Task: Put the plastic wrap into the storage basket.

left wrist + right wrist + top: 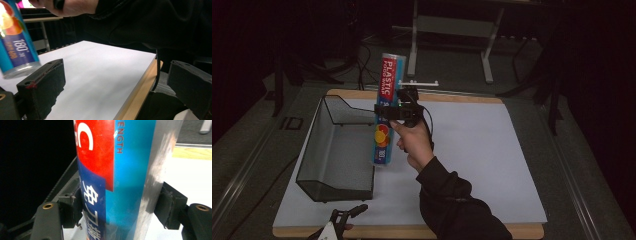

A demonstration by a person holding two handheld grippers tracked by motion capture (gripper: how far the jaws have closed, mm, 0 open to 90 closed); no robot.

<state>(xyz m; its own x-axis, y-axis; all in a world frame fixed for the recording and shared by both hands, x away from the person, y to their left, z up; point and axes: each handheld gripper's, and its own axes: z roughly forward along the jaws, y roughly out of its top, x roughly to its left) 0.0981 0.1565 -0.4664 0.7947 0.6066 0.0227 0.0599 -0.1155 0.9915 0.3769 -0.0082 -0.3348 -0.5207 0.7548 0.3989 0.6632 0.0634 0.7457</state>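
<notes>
One roll in the air, bin waiting

Two tongs in play, one busy. Right tongs (388, 111) are clamped on the wrap roll (386, 107), both pads pressed against its sides around mid-length; in the right gripper view the roll (120, 177) sits between the pads, squeezed from left and right. Roll stands nearly upright, slightly tilted, clear of the counter (472, 150), just beside the right wall of the mesh bin (337, 150). Gripping at the middle likely keeps a long tube from swinging; holding it upright and lifted looks like a way to clear the bin's wall before it goes in. Bin is on the counter's left part, its low end toward the person, nothing visible inside.

Left tongs (346, 216) hang at the near counter edge, jaws spread wide with nothing between them; in the left gripper view their pads (42, 85) frame bare counter and the roll's lower end (17, 47) hangs above. Probably idle, kept out of the way.

Judgement: roll is mid-carry, not yet placed.
</notes>
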